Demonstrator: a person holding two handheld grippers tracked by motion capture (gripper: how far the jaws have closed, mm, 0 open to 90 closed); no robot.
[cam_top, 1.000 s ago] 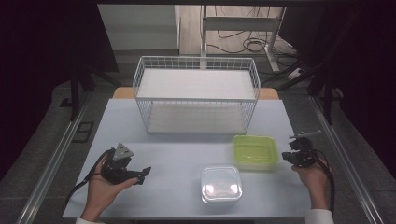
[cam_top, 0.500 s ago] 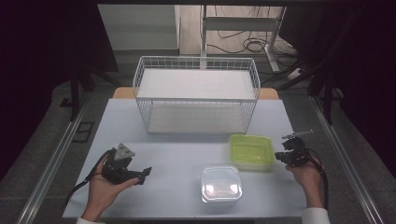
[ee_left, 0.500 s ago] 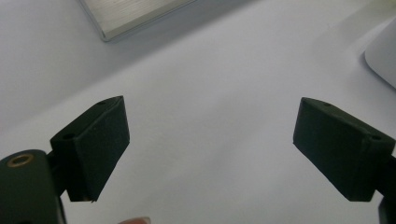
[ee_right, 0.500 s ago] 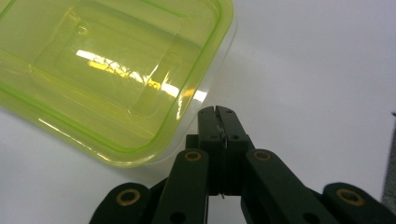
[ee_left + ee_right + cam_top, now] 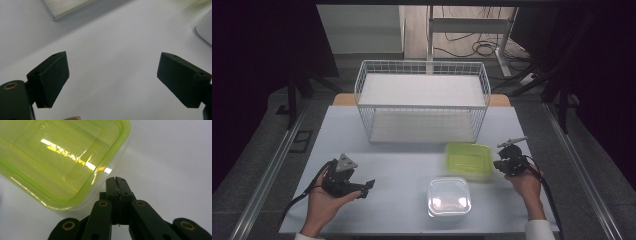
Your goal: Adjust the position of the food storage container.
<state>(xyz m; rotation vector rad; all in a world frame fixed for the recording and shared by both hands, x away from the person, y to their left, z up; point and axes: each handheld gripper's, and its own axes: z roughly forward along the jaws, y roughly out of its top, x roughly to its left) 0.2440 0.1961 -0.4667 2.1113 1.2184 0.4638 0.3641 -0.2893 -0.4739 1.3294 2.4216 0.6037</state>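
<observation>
A lime-green lidded container [image 5: 468, 159] lies on the white table, right of centre. A clear lidded container [image 5: 448, 196] sits nearer the front edge. My right gripper [image 5: 498, 165] hovers just right of the green container, its jaws pressed together with nothing between them. In the right gripper view the closed tips [image 5: 115, 181] stand just off the rounded corner of the green container [image 5: 62, 162]. My left gripper [image 5: 364, 187] rests at the front left, open. In the left gripper view its pads [image 5: 50, 75] stand wide apart over bare table, with the clear container's edge [image 5: 205, 30] at far right.
A white wire basket [image 5: 422, 102] stands at the back centre of the table [image 5: 402, 165]. Its metallic base edge [image 5: 70, 7] appears at the top of the left gripper view. Dark floor and cables lie beyond the table.
My right gripper has slid left along the table toward the green container's right edge, still shut. The left hand and both containers have stayed put.
</observation>
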